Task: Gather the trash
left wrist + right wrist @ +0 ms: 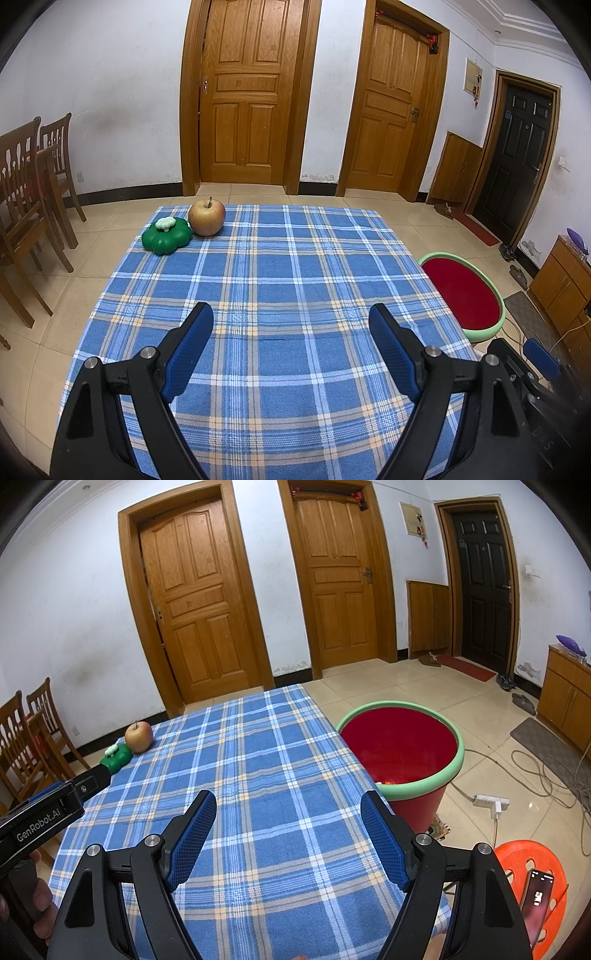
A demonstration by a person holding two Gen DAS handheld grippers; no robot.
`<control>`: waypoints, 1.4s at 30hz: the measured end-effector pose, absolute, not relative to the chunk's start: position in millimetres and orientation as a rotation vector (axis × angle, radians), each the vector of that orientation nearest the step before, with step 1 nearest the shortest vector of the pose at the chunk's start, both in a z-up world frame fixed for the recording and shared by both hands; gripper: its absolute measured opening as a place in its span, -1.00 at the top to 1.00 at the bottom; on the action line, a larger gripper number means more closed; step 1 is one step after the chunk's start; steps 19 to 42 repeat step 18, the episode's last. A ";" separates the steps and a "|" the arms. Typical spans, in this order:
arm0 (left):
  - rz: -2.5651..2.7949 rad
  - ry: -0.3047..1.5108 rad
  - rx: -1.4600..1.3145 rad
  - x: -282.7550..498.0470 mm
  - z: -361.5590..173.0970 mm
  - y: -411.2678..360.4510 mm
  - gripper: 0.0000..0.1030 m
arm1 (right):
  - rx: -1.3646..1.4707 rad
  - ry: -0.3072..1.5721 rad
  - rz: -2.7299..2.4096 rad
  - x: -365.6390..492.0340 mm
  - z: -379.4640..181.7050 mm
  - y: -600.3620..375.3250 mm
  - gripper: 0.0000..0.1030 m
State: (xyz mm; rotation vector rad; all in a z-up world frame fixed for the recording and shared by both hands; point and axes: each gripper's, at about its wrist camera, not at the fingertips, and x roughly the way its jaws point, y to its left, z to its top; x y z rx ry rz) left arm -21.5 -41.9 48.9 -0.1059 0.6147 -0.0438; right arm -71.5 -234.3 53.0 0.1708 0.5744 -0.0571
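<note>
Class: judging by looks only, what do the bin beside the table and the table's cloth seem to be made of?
Bin: probably moulded plastic, smooth red wall, pale green rolled rim, slightly glossy.
Cloth: woven fabric, likely cotton, matte; visible weave in the blue plaid.

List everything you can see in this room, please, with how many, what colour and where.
apple: one, red-yellow, far left corner of the table
toy: one, green with pale top, beside the apple
tablecloth: one, blue plaid, covering the table
bin: one, red with green rim, on the floor right of the table
doors: two brown, one black, far walls
chairs: two, brown wood, left
stool: one, orange, near right, phone on it
left gripper: open, empty
right gripper: open, empty
</note>
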 end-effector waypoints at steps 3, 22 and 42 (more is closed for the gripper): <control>-0.045 0.615 -0.105 -20.8 49.4 -41.9 -0.66 | 0.171 0.575 -0.058 -71.3 53.1 -234.3 -0.58; -0.046 0.620 -0.111 -24.5 45.6 -41.0 -0.66 | 0.172 0.579 -0.055 -75.2 50.0 -230.4 -0.57; -0.046 0.620 -0.111 -24.5 45.6 -41.0 -0.66 | 0.172 0.579 -0.055 -75.2 50.0 -230.4 -0.57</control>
